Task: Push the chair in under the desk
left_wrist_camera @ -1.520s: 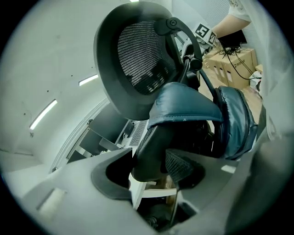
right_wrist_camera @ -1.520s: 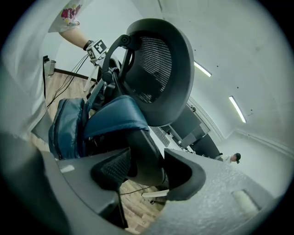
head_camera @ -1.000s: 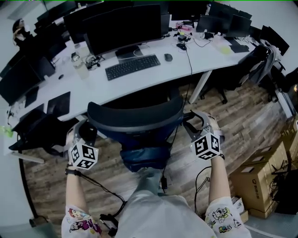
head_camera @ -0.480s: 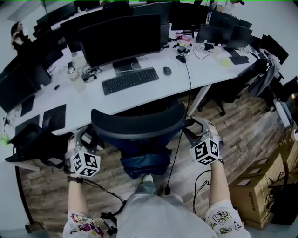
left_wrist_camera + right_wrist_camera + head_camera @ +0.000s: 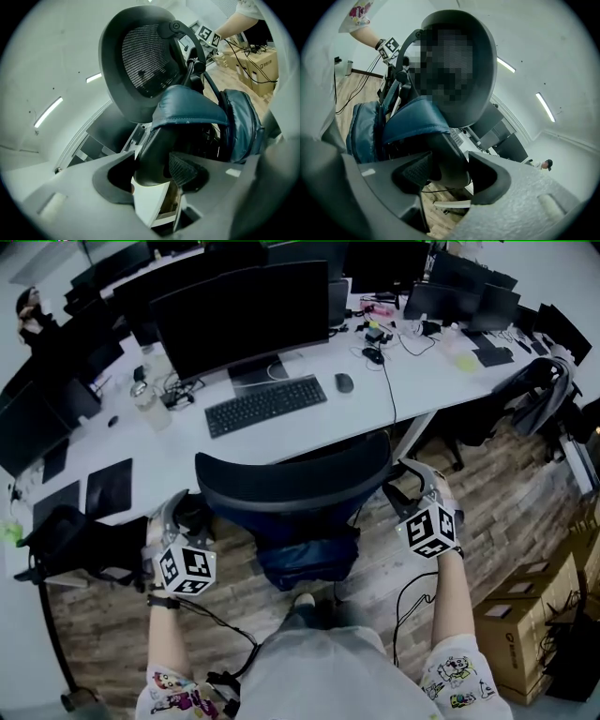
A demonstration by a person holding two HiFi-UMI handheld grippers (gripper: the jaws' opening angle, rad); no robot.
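Chair (image 5: 291, 488) right in the middle here, a black mesh-backed office chair with a blue cushion (image 5: 305, 559), facing the white desk (image 5: 412, 371). Its backrest stands at the desk's near edge, straight in front of the keyboard (image 5: 265, 405) and the big monitor (image 5: 244, 320). From the head view the seat is mostly hidden beneath the backrest, so I can't tell how much of it sits under the desktop. Left gripper (image 5: 176, 512) is on the chair's left side, and its own view shows the jaws set wide and clamped round the dark, rounded left armrest (image 5: 152, 159). Right gripper (image 5: 414, 482) mirrors it on the other side, jaws wide and closed round the right armrest (image 5: 450, 159). Both arms reach forward over the wood-plank floor (image 5: 487, 484), one at each side of the chair.
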